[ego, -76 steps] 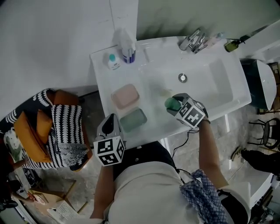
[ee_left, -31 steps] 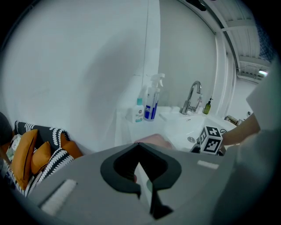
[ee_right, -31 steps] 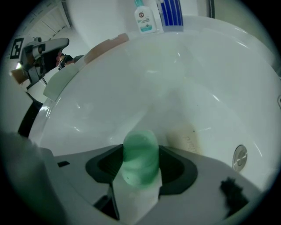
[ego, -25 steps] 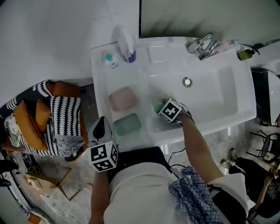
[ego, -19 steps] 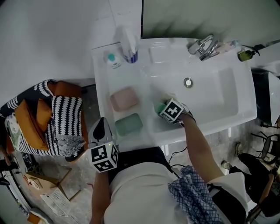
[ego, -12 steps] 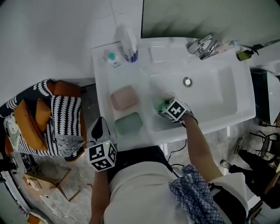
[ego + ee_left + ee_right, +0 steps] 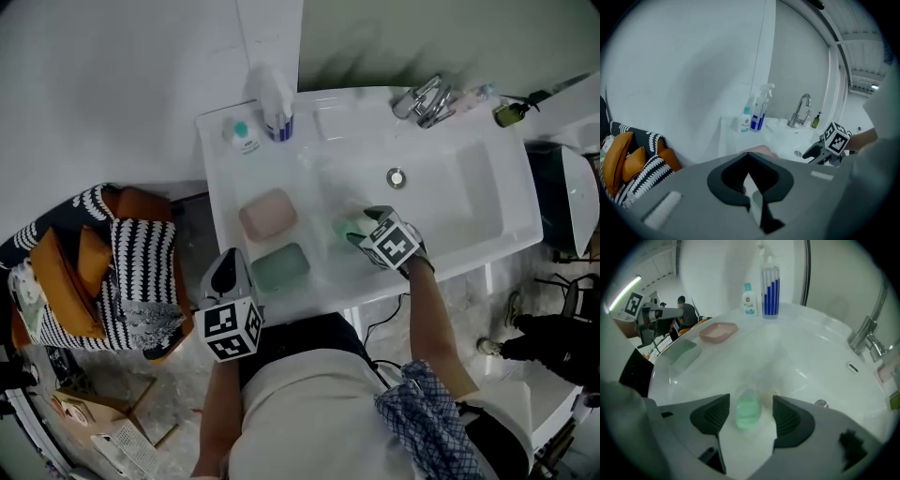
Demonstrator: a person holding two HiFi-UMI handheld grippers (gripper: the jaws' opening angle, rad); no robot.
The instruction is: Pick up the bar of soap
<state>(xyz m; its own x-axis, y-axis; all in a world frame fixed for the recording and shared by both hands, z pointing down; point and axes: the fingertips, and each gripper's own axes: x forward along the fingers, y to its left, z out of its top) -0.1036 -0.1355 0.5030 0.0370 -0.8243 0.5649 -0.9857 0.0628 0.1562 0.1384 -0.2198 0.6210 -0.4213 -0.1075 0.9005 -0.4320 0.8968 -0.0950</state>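
Evidently the approach is the step in hand. In the right gripper view the right gripper point(image 7: 751, 405) stands with its jaws spread wide on either side of the pale green, rounded bar of soap point(image 7: 748, 413). The bar lies low in the centre of that frame, on the glossy white table with its sunken basin point(image 7: 820, 366) — neither ribbed pad seems to touch it yet.

Next, I judge, the jaws must close squarely on the bar's long sides and then lift. It looks slick, so a firm, centred pinch matters.

The left gripper point(image 7: 748, 154), at the lower left of the head view, has its jaws pressed together on nothing.

In the head view the bar shows only as a green sliver at mid-frame, largely covered by the right gripper. Its outline is hazy even up close — whether it is wet cannot be told.
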